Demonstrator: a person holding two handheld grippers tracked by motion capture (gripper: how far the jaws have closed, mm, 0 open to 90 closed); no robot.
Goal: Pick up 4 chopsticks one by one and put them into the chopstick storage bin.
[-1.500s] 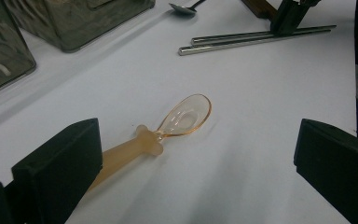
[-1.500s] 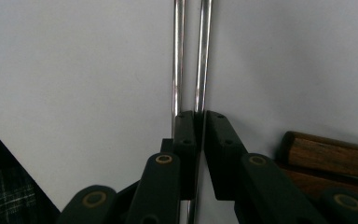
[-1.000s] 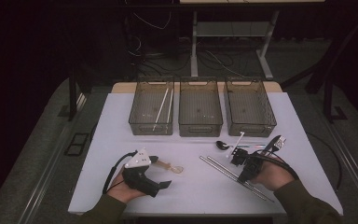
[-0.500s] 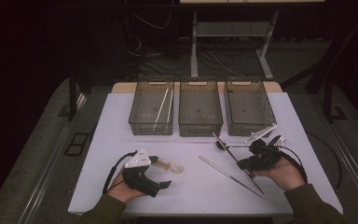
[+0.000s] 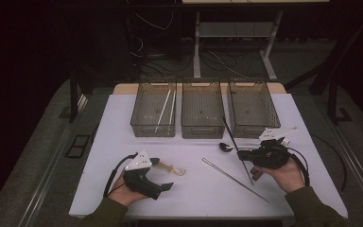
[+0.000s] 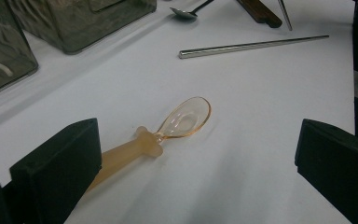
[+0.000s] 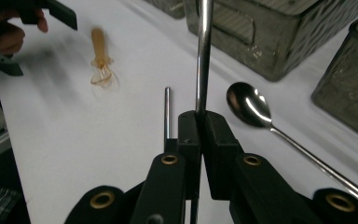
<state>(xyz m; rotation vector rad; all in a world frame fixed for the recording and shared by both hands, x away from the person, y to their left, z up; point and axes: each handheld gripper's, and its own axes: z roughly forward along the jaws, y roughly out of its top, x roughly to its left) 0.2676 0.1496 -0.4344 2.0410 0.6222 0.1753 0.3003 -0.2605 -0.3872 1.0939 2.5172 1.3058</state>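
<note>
Dark floor and cables surrounded a white table (image 5: 123,123) that carried three smoky plastic bins along its far edge: the left bin (image 5: 154,108) held pale sticks, the middle bin (image 5: 202,108) and right bin (image 5: 253,105) looked bare. No brand, label or writing could be read anywhere. Near the front-left corner the left gripper (image 5: 166,186) rested with its jaws spread wide, an amber plastic spoon (image 6: 165,135) lying between and beyond them. Toward the right edge the right gripper (image 5: 242,154) was pressed together on a metal chopstick (image 7: 202,56), tilted up toward the bins. A second chopstick (image 5: 235,179) and a steel spoon (image 7: 249,104) lay on the table nearby.
</note>
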